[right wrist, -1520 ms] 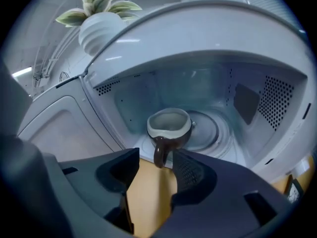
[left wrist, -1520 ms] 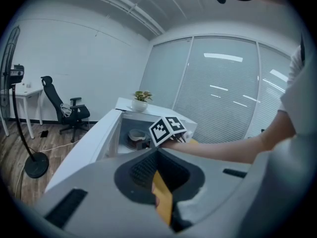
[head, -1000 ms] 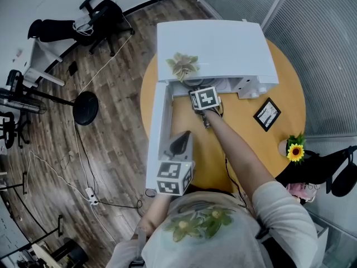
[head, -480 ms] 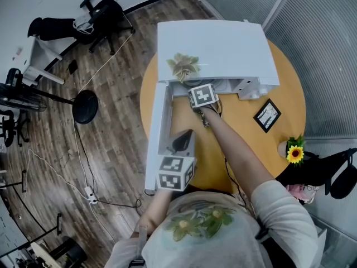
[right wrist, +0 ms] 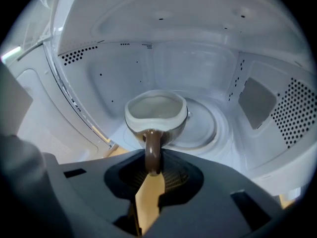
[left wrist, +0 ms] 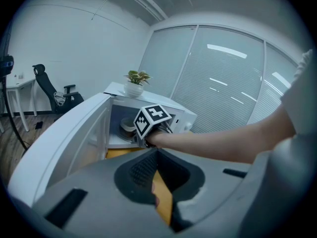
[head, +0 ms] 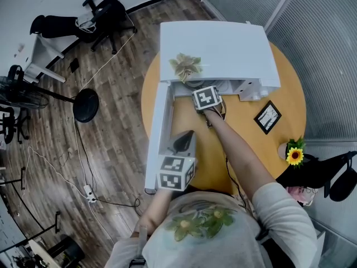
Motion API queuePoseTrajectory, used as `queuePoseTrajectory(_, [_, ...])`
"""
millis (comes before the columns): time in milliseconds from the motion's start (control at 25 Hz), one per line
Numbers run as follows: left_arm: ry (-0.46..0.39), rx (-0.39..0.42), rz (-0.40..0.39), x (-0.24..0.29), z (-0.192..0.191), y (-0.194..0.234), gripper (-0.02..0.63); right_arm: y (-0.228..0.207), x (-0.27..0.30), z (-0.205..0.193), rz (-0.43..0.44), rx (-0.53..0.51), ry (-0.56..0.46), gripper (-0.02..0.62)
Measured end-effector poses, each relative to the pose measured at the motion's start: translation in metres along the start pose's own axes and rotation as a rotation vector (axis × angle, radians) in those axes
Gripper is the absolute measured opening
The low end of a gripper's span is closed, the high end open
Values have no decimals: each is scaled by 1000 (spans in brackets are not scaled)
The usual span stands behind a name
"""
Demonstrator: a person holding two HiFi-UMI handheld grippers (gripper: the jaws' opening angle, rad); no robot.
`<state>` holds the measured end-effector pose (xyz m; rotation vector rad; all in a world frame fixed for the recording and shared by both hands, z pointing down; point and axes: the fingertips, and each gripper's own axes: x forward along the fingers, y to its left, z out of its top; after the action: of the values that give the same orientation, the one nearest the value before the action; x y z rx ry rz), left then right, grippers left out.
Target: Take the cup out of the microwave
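Note:
A brown cup (right wrist: 156,115) with a pale inside stands on the turntable in the white microwave (head: 223,49). Its handle points straight at my right gripper (right wrist: 152,170), whose jaws are closing, with the handle (right wrist: 152,150) pinched between the pads. From the head view the right gripper (head: 202,92) reaches into the oven mouth under its marker cube. The left gripper view shows the cup (left wrist: 128,127) just behind that cube. My left gripper (head: 183,140) hangs shut and empty beside the open door (head: 159,133), over the table.
A small potted plant (head: 185,66) sits on top of the microwave. On the round yellow table (head: 240,144) lie a black picture frame (head: 267,115) and a sunflower (head: 295,151) at the right edge. The open door walls off the left side.

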<state>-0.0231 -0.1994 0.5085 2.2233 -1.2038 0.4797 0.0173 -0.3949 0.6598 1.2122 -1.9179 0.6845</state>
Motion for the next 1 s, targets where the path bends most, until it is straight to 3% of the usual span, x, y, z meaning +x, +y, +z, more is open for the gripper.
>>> queuePoseTrajectory(240, [-2, -2, -12, -3, 0, -5, 5, 1, -12, -8, 8, 1, -16, 75])
queuePoseTrajectory(720, [-17, 3, -12, -10, 0, -10, 5, 4, -44, 20, 37, -17, -207, 74])
queuePoseTrajectory(1000, [-24, -4, -5, -15, 0, -9, 5, 2, -39, 4, 55, 27, -161, 77])
